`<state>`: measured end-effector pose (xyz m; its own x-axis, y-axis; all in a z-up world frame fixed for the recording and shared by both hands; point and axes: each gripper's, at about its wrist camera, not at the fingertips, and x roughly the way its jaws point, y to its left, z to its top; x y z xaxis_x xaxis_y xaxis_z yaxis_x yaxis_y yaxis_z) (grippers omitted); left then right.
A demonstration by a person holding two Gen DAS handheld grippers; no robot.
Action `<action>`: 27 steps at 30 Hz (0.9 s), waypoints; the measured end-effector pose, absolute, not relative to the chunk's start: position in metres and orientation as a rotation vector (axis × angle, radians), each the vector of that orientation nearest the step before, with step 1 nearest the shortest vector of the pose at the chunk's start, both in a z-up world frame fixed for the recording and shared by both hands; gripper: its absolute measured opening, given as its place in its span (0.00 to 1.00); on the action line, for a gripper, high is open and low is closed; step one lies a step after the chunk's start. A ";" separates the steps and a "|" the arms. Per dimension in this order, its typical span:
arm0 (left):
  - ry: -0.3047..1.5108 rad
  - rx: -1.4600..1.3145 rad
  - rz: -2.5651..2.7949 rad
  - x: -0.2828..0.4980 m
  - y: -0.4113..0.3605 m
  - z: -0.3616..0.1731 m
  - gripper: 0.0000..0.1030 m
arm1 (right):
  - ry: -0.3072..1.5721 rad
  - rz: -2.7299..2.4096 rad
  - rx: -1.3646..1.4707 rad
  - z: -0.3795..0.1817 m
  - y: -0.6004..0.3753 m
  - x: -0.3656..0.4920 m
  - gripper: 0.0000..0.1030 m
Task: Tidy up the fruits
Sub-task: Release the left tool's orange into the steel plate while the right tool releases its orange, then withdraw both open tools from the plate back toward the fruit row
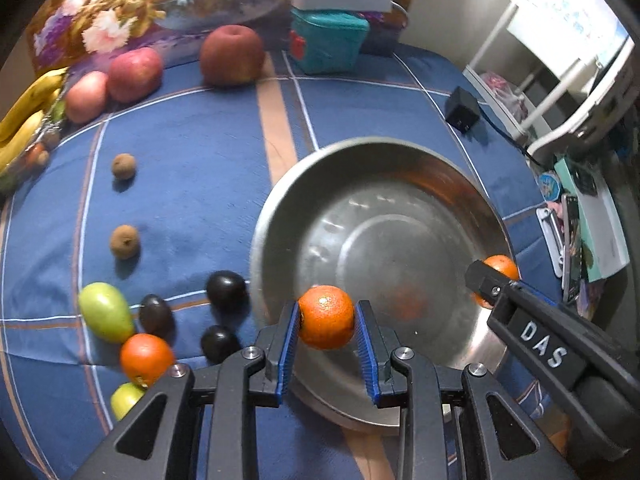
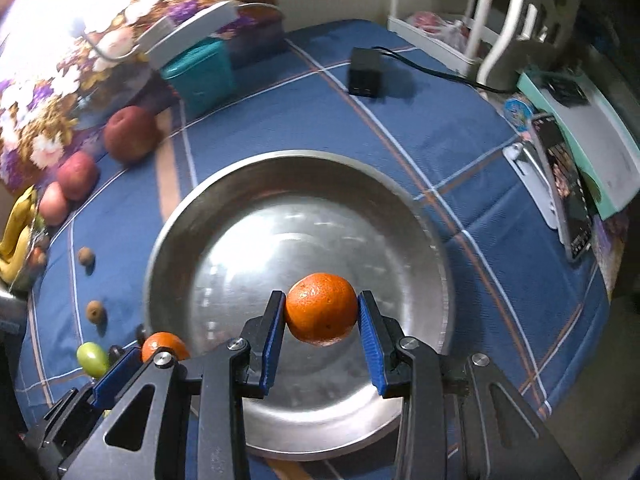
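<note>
Oranges sit clamped one in each claw, left claw and right claw, above the round steel bowl on the blue checked bed cover; lower each near the bowl's floor before easing the blue pads apart, lest they roll.

Your left gripper holding a tangerine over the metal bowl's near-left rim, your right gripper holding another tangerine above the bowl's middle, plums left of the bowl, apples behind, power adapter behind-right.
</note>
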<state>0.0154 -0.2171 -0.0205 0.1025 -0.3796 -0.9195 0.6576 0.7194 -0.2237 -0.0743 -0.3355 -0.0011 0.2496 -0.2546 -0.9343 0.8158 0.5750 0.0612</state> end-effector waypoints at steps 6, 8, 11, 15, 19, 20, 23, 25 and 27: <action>1.259 0.300 -0.775 0.011 -0.219 -0.032 0.30 | 1.082 -0.817 0.642 -0.002 -0.341 -0.082 0.37; 1.259 0.304 -0.773 0.011 -0.219 -0.033 0.30 | 1.083 -0.818 0.649 -0.001 -0.342 -0.083 0.37; 1.259 0.309 -0.778 0.009 -0.218 -0.033 0.30 | 1.082 -0.819 0.645 -0.001 -0.341 -0.083 0.40; 1.249 0.318 -0.787 0.006 -0.219 -0.031 0.31 | 1.075 -0.809 0.637 0.001 -0.340 -0.082 0.51; 1.246 0.322 -0.769 0.007 -0.217 -0.030 0.32 | 1.078 -0.798 0.633 0.001 -0.339 -0.080 0.56; 1.246 0.322 -0.762 0.008 -0.215 -0.029 0.33 | 1.078 -0.796 0.634 0.000 -0.339 -0.079 0.59; 1.250 0.290 -0.769 0.012 -0.210 -0.026 0.41 | 1.077 -0.790 0.633 0.001 -0.338 -0.079 0.66; 1.229 0.300 -0.750 0.012 -0.209 -0.022 0.61 | 1.074 -0.786 0.626 0.001 -0.337 -0.078 0.66; 1.207 0.304 -0.744 0.013 -0.208 -0.018 0.62 | 1.073 -0.781 0.619 0.002 -0.337 -0.077 0.66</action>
<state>0.0128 -0.2079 -0.0177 0.1587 -0.3557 -0.9210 0.6629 0.7297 -0.1676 -0.0774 -0.3367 0.0020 0.2657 -0.2537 -0.9301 0.8072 0.5860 0.0707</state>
